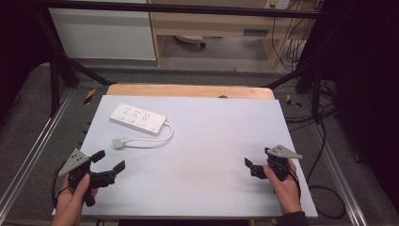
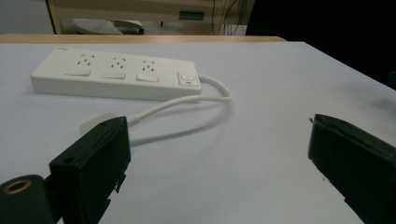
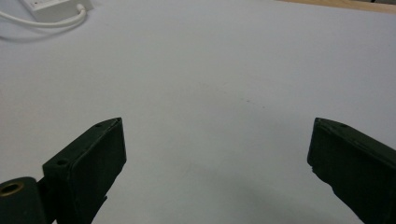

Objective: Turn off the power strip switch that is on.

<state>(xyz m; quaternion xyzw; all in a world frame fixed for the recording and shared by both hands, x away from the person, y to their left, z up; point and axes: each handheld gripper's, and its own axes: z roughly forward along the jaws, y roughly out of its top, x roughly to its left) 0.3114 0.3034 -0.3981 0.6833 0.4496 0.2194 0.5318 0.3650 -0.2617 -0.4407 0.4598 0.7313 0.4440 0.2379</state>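
**Two open hand-held grippers low over the desk, power strip untouched**

On the far left part of the pale grey desk [image 1: 211, 141]: a white power strip [image 1: 138, 119], lying flat and slanted, three sockets and a switch facing up. From its right end, a white cable [image 1: 160, 138] looping round and back leftward to a white plug [image 1: 117, 142] lying on the desk just in front of the strip.

At the near left corner: left hand-held gripper [image 1: 109, 165], held in the person's left hand [image 1: 75, 200], grey three-cornered plate on top, jaws spread wide and empty. Aimed up and right across the desk toward the plug and strip, near the plug but apart from it. In the left gripper view, same spread: left hand-held gripper [image 2: 219, 154] with nothing between the jaws, the plug [image 2: 95, 122] partly hidden behind the left jaw tip, the cable [image 2: 187, 100] arching across the gap, the power strip [image 2: 116, 74] beyond it.

At the near right: right hand-held gripper [image 1: 256, 165], held in the right hand [image 1: 284, 186], jaws likewise released and gripping nothing, well apart from the strip. In the right gripper view, right hand-held gripper [image 3: 217, 149] over bare desk surface, with one end of the power strip [image 3: 51, 8] and a bend of cable [image 3: 44, 22] far off at the top left corner.

Beyond the desk's far edge: a strip of wooden board [image 1: 188, 90], floor and furniture behind.
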